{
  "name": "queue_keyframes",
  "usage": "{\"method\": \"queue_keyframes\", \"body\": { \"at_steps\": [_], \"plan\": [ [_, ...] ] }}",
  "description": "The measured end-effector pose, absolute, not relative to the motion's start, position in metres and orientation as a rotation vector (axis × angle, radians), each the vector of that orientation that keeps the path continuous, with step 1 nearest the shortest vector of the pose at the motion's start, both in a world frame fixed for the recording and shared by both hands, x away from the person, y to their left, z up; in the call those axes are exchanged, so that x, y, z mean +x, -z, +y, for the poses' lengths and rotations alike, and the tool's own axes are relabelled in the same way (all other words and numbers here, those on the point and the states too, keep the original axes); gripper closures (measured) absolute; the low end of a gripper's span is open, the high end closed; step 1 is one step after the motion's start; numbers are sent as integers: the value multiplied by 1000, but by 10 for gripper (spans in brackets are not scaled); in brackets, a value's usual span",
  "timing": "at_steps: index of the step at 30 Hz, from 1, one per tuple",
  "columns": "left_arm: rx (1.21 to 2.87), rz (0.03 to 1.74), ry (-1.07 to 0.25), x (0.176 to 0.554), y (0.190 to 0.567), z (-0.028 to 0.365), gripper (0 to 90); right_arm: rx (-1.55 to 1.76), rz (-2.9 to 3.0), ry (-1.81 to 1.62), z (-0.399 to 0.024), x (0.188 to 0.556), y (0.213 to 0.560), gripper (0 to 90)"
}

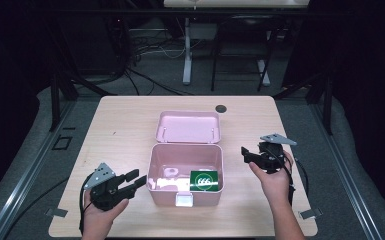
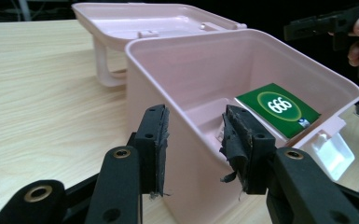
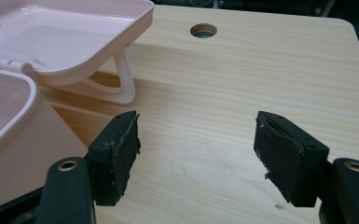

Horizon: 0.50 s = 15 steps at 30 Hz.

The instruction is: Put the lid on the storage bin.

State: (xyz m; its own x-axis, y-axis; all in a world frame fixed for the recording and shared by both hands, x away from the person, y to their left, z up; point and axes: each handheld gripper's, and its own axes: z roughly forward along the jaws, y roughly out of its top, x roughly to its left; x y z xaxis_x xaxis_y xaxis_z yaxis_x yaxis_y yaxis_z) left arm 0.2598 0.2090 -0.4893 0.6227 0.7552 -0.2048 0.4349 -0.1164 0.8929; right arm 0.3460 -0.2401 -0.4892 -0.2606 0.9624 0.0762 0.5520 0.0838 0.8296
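Observation:
An open pink box (image 1: 186, 146) stands mid-table with its lid (image 1: 187, 127) folded back flat behind it. A green card (image 1: 203, 180) printed "666" lies inside at the right, beside a pale shape (image 1: 170, 176) I cannot make out. My left gripper (image 1: 137, 178) is open, its tips just short of the box's left wall. In the left gripper view the box (image 2: 191, 70) and the card (image 2: 277, 107) sit just beyond the left gripper (image 2: 193, 135). My right gripper (image 1: 244, 154) is open over bare wood right of the box, with nothing in it (image 3: 196, 154).
A white latch (image 1: 184, 200) hangs on the box's front wall. A round cable hole (image 1: 221, 108) sits near the table's far edge, behind the lid. The lid's handle (image 3: 121, 88) rests on the wood. Table legs and cables stand on the floor beyond.

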Motion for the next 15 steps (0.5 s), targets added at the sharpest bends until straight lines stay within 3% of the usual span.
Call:
{"method": "queue_keyframes", "body": {
  "at_steps": [15],
  "plan": [
    [1747, 1036, -374, 262, 497, 225, 601, 1435, 1909, -1093, -233, 344, 489, 310]
  ]
}}
